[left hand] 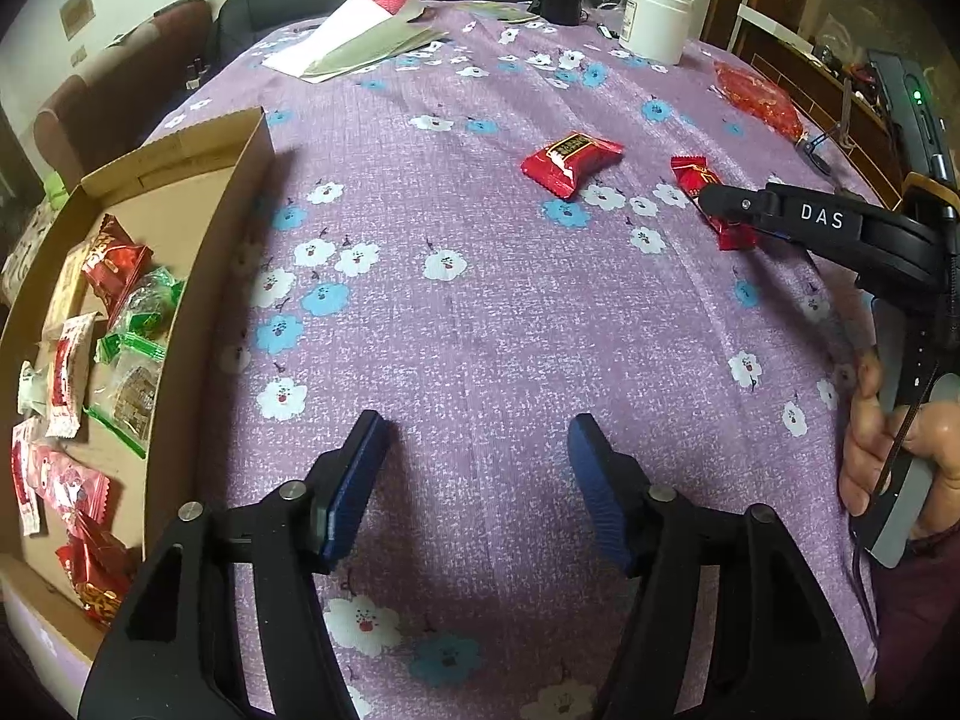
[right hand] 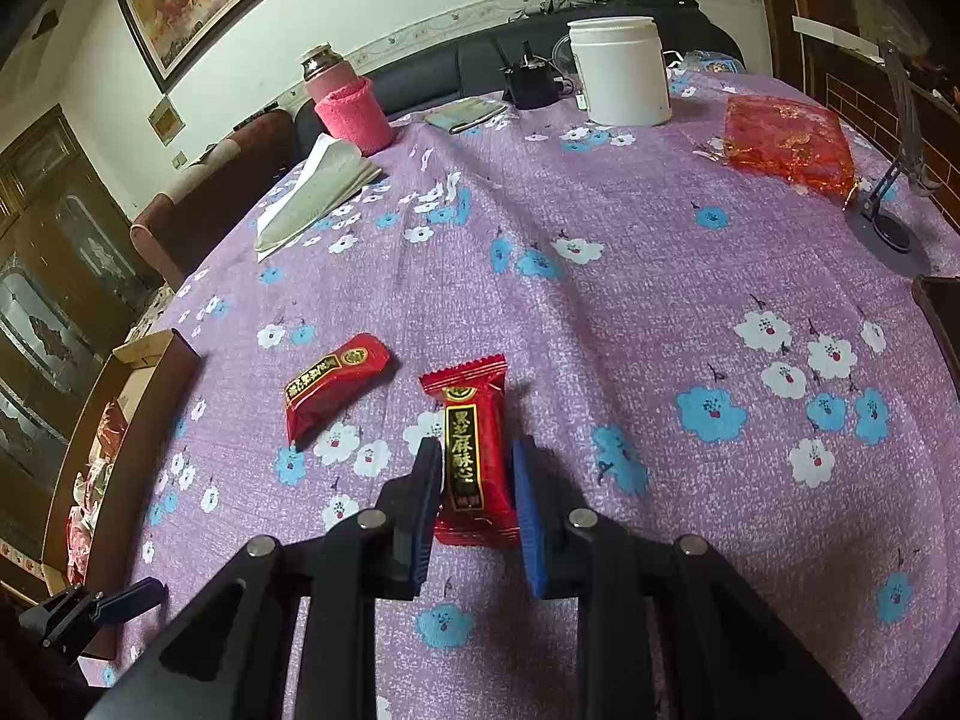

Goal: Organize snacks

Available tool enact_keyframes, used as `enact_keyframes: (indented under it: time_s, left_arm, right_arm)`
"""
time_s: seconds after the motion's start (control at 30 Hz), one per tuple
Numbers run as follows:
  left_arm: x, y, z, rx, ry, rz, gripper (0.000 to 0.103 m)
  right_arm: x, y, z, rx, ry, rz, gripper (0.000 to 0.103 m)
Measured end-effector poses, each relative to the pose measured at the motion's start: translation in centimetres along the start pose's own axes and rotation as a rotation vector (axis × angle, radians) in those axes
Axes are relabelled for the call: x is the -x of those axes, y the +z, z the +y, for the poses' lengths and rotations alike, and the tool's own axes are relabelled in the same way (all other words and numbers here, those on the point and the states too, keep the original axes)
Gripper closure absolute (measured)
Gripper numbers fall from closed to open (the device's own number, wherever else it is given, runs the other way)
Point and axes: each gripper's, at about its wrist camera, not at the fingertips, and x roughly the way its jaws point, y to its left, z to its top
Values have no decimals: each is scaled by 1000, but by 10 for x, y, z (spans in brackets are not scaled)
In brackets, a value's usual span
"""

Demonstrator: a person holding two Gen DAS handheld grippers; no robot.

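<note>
Two red wrapped snacks lie on the purple flowered tablecloth. My right gripper (right hand: 474, 462) sits around the nearer red snack (right hand: 477, 450), its blue pads close on both sides, the snack still lying on the cloth. It also shows in the left wrist view (left hand: 714, 204), over that snack (left hand: 690, 174). The other red snack (right hand: 333, 387) lies just left of it, also seen in the left wrist view (left hand: 570, 162). My left gripper (left hand: 474, 456) is open and empty above bare cloth. A cardboard box (left hand: 204, 240) at the left holds several wrapped snacks.
A white jar (right hand: 621, 72), a pink-sleeved flask (right hand: 348, 111), folded papers (right hand: 312, 192), a red mesh bag (right hand: 786, 144) and a phone stand (right hand: 888, 222) stand at the far side. A sofa and chair lie beyond the table.
</note>
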Motion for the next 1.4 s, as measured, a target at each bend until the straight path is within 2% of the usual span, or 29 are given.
enact_keyframes:
  time_s: [0.13,0.43,0.93,1.4]
  left_arm:
    - [-1,0,-5,-17,3,-2,29]
    - [-5,4,-8,-23,5,-7,24]
    - [-9,6,-13,-27,4,-19,17]
    - [-11,11,-16,-46,-2,-6,16]
  right_arm:
    - [0,0,0,2,-3,-2,76]
    - [0,0,1,9,-7,-3,76]
    - [0,0,1,9,-7,-2,76]
    - [0,0,1,9,-7,-2,76]
